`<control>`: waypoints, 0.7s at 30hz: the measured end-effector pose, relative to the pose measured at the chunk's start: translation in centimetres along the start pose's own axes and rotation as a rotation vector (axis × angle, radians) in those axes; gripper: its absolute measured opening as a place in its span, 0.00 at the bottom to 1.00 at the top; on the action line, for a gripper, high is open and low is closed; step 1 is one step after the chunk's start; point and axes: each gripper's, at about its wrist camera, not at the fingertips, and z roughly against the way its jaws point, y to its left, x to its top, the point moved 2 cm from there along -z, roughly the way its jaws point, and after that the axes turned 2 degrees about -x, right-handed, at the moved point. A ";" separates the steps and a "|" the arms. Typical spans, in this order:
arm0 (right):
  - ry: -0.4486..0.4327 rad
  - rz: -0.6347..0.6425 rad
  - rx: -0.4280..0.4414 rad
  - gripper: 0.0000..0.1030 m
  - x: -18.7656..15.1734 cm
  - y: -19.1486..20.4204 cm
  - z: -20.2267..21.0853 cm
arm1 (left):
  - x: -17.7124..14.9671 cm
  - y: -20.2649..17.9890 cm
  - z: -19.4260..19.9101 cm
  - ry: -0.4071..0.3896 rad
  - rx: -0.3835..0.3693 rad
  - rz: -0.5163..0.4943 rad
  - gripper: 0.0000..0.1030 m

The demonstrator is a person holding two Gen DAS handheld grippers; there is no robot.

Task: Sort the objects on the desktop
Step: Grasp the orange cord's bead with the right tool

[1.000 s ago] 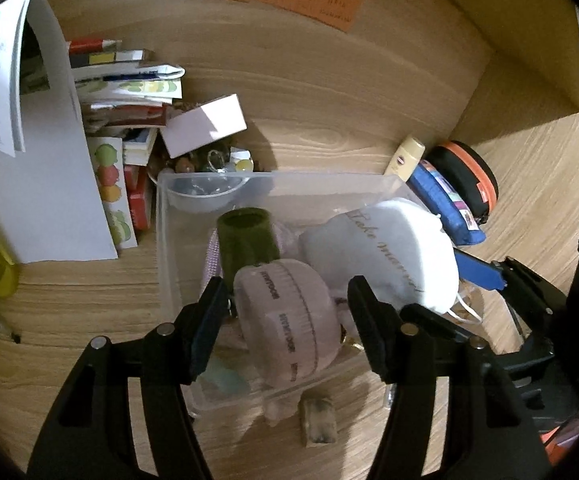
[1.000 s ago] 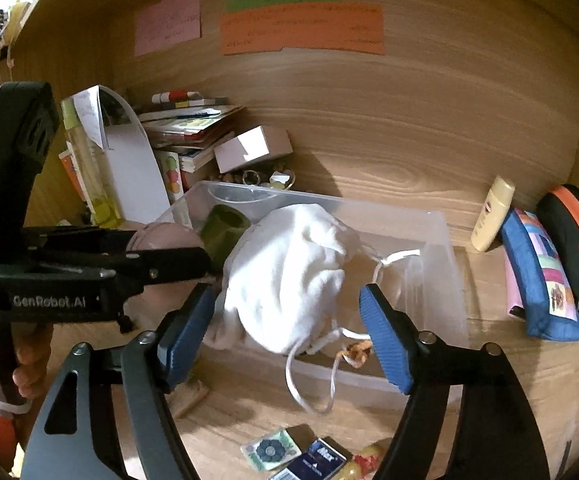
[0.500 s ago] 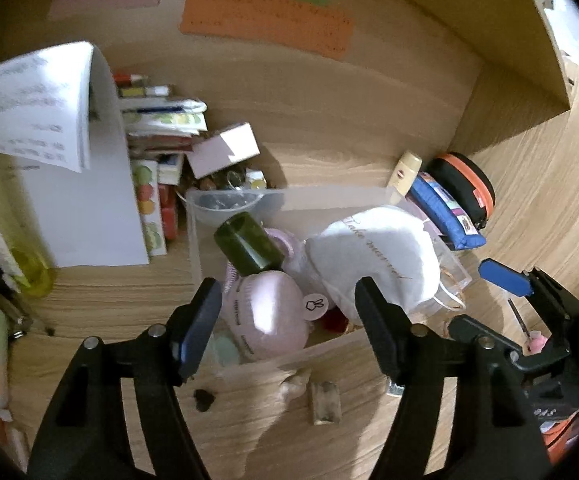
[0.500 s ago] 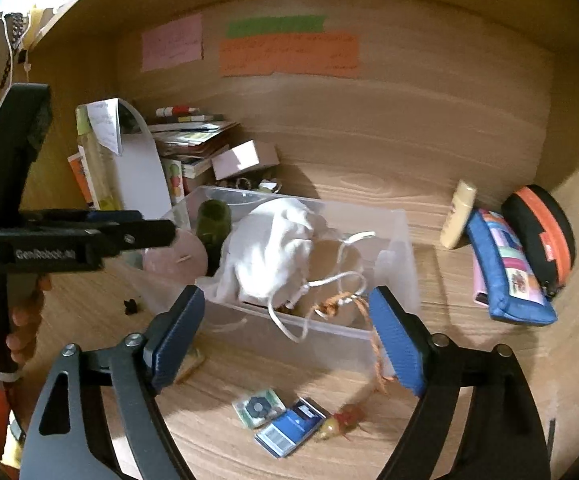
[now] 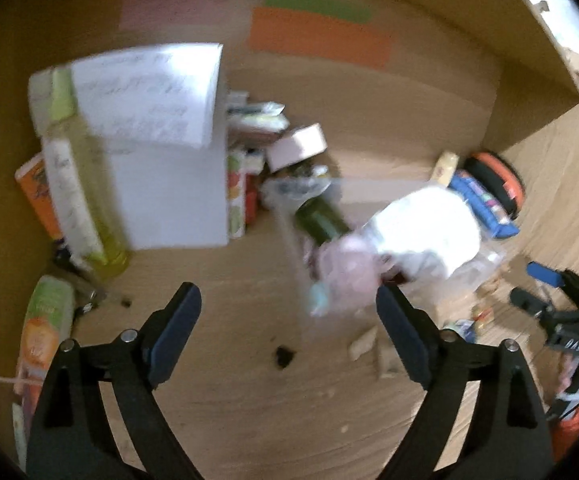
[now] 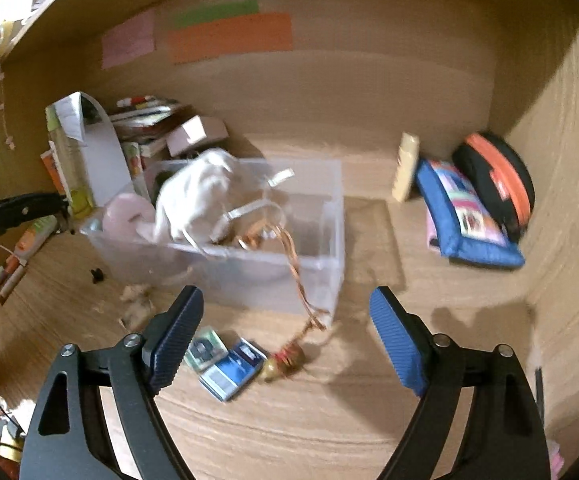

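A clear plastic bin [image 6: 321, 240] stands on the wooden desk and holds a white drawstring pouch [image 6: 201, 196], a pink round case [image 6: 123, 216] and a dark green bottle [image 5: 321, 220]. The bin [image 5: 289, 240] shows blurred in the left wrist view. An orange cord with a charm [image 6: 289, 356] hangs over the bin's front wall onto the desk. My left gripper [image 5: 287, 336] is open and empty, back from the bin. My right gripper [image 6: 287, 338] is open and empty above small cards [image 6: 229, 366] in front of the bin.
A blue pouch [image 6: 465, 216], an orange-black case [image 6: 497, 176] and a cream tube [image 6: 407, 166] sit at the right. Books, a white paper stand [image 5: 169, 184] and a yellow-green bottle [image 5: 77, 184] stand at the left. Small scraps [image 5: 373, 348] lie on the desk.
Both grippers have pulled back and up from the bin, so more desk shows. The left view has swung left. The pink case stays in the bin.
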 end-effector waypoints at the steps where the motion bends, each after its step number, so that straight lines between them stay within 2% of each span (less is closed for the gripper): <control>1: 0.014 -0.011 0.004 0.81 -0.3 -0.3 -0.3 | -0.6 0.4 -0.4 0.018 0.013 0.002 0.87; 8: 0.098 -0.048 0.022 0.81 -2.2 -1.2 -1.8 | -4.0 1.6 -3.1 0.126 0.084 -0.014 0.87; 14: 0.137 -0.017 0.012 0.81 -3.5 -1.4 -2.3 | -5.0 0.8 -4.1 0.154 0.095 -0.064 0.87; 18: 0.192 -0.027 0.026 0.79 -4.0 -1.8 -3.6 | -4.8 -0.4 -4.7 0.159 0.092 -0.109 0.81; 21: 0.212 -0.034 0.042 0.71 -3.9 -1.9 -4.3 | -4.7 -1.1 -5.3 0.162 0.095 -0.133 0.76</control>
